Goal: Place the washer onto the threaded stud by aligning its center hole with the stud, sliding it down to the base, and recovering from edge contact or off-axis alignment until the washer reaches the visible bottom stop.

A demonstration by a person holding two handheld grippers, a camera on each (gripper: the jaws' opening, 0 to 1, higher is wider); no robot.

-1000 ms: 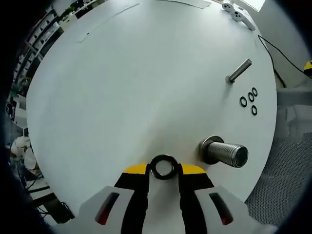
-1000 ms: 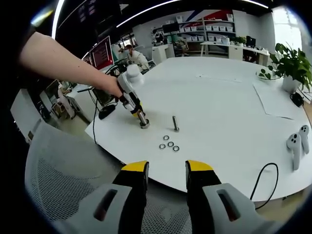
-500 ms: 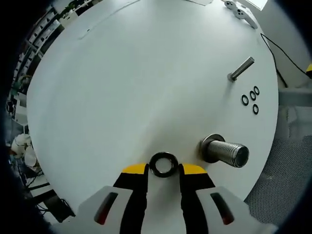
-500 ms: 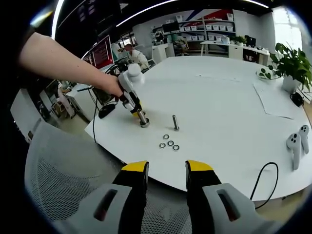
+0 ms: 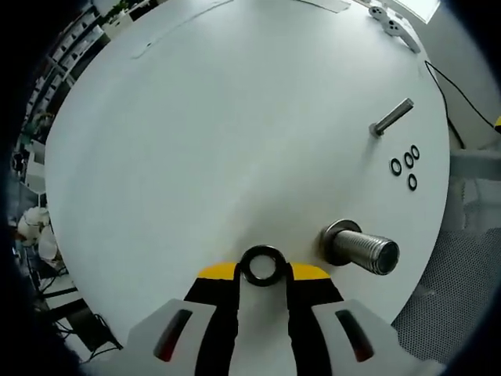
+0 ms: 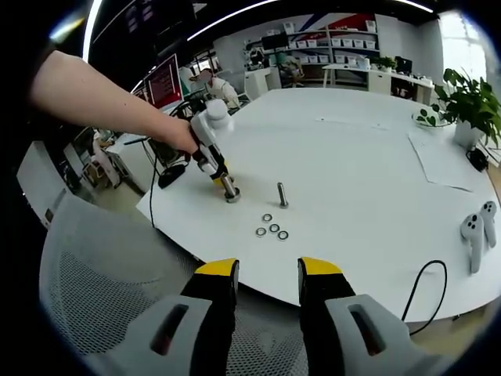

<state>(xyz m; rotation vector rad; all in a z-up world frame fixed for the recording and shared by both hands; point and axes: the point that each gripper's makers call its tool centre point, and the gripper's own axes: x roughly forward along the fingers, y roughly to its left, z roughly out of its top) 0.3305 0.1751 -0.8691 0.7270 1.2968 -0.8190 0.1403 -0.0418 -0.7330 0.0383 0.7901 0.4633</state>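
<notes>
A dark ring washer [image 5: 246, 267] sits pinched between the yellow tips of my left gripper [image 5: 262, 271], which is shut on it just above the white table. The thick threaded stud [image 5: 362, 248] stands on its flanged base a short way to the right of the washer, apart from it. In the right gripper view a person's hand holds the left gripper [image 6: 210, 153] just beside that stud [image 6: 230, 190] near the table's left edge. My right gripper [image 6: 268, 274] hangs open off the table's near edge, holding nothing.
A thin bolt [image 5: 392, 117] stands upright on the table, with three small washers [image 5: 405, 166] beside it. White controllers [image 6: 476, 226] and a black cable [image 6: 427, 276] lie at the right. A mesh chair [image 6: 102, 274] sits below the table's edge [image 6: 235, 262].
The left gripper has shifted slightly beside the stud, still holding the washer. The right gripper has stayed where it was.
</notes>
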